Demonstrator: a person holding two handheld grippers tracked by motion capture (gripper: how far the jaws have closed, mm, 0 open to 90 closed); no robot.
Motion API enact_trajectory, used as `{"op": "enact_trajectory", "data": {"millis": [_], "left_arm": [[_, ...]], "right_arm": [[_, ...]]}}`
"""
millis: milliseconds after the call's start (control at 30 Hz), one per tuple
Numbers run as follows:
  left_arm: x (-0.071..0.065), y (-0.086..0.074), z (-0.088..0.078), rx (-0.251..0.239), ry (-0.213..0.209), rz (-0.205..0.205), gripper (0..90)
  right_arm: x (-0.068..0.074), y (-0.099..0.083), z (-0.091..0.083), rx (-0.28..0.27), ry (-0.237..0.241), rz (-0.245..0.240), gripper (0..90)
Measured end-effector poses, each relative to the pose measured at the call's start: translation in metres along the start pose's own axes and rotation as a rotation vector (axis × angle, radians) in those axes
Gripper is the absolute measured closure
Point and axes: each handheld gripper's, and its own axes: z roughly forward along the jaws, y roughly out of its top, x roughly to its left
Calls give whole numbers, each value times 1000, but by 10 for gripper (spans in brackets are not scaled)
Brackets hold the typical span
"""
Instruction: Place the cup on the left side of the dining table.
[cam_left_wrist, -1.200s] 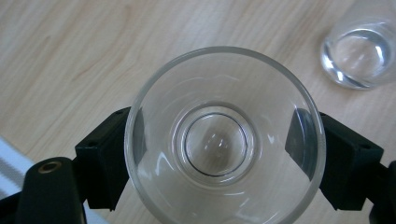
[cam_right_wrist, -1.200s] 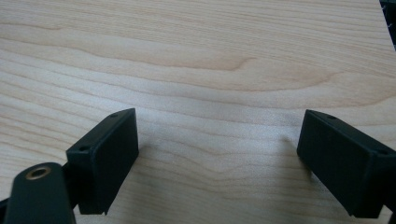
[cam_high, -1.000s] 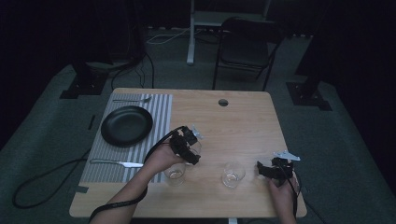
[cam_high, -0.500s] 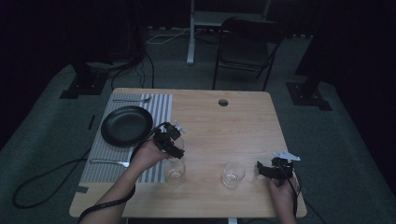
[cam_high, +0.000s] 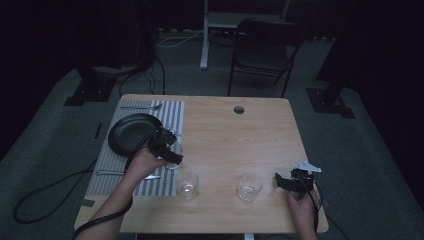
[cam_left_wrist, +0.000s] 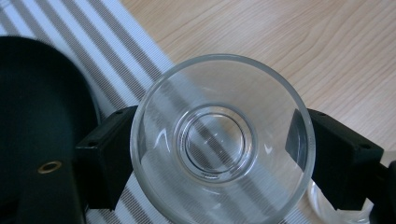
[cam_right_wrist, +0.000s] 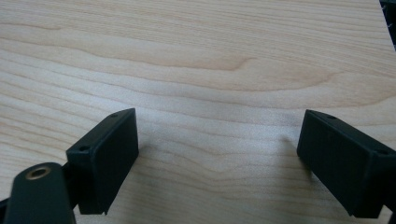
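My left gripper (cam_high: 170, 150) is shut on a clear empty glass (cam_left_wrist: 219, 140), its two black pads pressing the rim on opposite sides. The left gripper view looks straight down into the glass, which hangs over the right edge of the striped placemat (cam_left_wrist: 107, 51), beside the black plate (cam_left_wrist: 37, 107). In the high view the held glass (cam_high: 175, 159) is just right of the plate (cam_high: 131, 132). My right gripper (cam_high: 287, 181) rests near the table's front right, and the right gripper (cam_right_wrist: 224, 158) stands open over bare wood with nothing between its jaws.
Two more clear glasses stand near the front edge, one (cam_high: 187, 184) by the placemat's corner and one (cam_high: 249, 186) left of the right gripper. A fork (cam_high: 142, 106) lies at the placemat's far end and a knife (cam_high: 127, 174) at its near end. A chair (cam_high: 262, 45) stands beyond the table (cam_high: 235, 135).
My left hand has carried the glass leftward, from over the bare wood to the placemat's edge beside the plate. The right gripper has kept still.
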Motion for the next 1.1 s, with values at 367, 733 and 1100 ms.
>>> {"op": "enact_trajectory", "data": {"millis": [367, 733, 1100], "left_arm": [[29, -18, -6, 5, 35, -66, 181], [43, -31, 9, 14, 17, -107, 181], [38, -37, 12, -40, 62, -87, 165]], "right_arm": [[0, 0, 0, 0, 0, 0, 122], [0, 0, 0, 0, 0, 0, 122], [0, 0, 0, 0, 0, 0, 122]]}}
